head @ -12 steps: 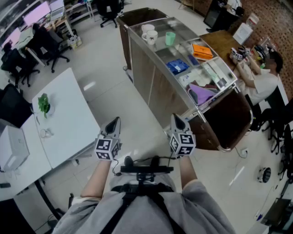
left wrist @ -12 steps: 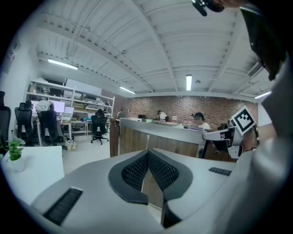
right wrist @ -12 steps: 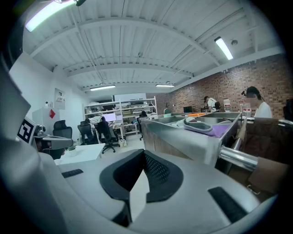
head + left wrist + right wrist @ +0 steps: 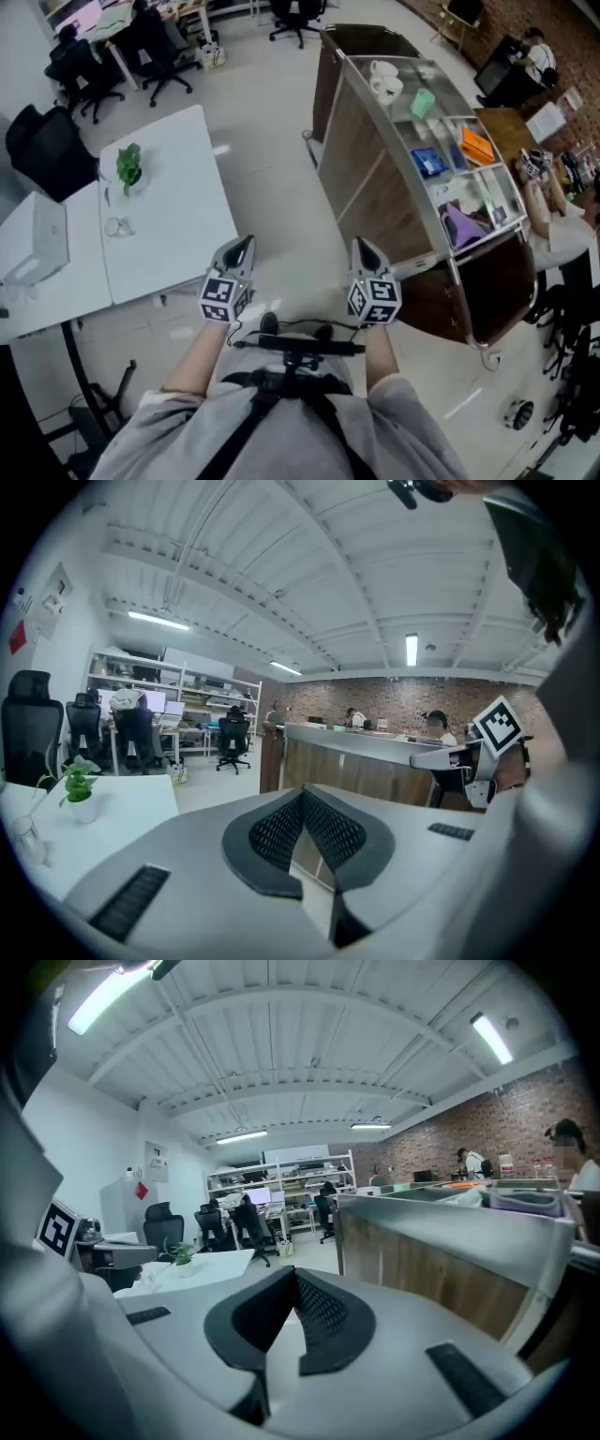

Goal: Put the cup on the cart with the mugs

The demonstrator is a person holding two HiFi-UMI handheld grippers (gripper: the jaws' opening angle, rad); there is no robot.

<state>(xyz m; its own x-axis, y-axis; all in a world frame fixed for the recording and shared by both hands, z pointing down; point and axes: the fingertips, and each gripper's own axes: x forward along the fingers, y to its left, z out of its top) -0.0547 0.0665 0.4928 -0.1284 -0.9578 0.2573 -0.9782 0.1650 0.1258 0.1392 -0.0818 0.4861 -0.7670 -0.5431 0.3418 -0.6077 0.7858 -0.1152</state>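
Note:
A small clear cup (image 4: 114,227) stands on the white table (image 4: 178,234) at the left, next to a potted plant (image 4: 128,165). The long steel-topped cart (image 4: 394,202) runs along the right, and two white mugs (image 4: 382,78) and a green cup (image 4: 423,101) stand at its far end. My left gripper (image 4: 239,251) and right gripper (image 4: 367,251) hang side by side over the floor between table and cart. Both are shut with nothing in them. In the left gripper view the tips (image 4: 303,791) meet, and likewise in the right gripper view (image 4: 293,1274).
The cart top also carries blue, orange and purple items (image 4: 450,178). A person (image 4: 548,211) sits at a wooden desk beyond the cart. Office chairs (image 4: 80,70) and desks stand at the far end. A white device (image 4: 42,239) sits on the near-left table.
The head view has shifted: the table and the cart now sit further right in the picture. Both grippers hold the same pose, still shut.

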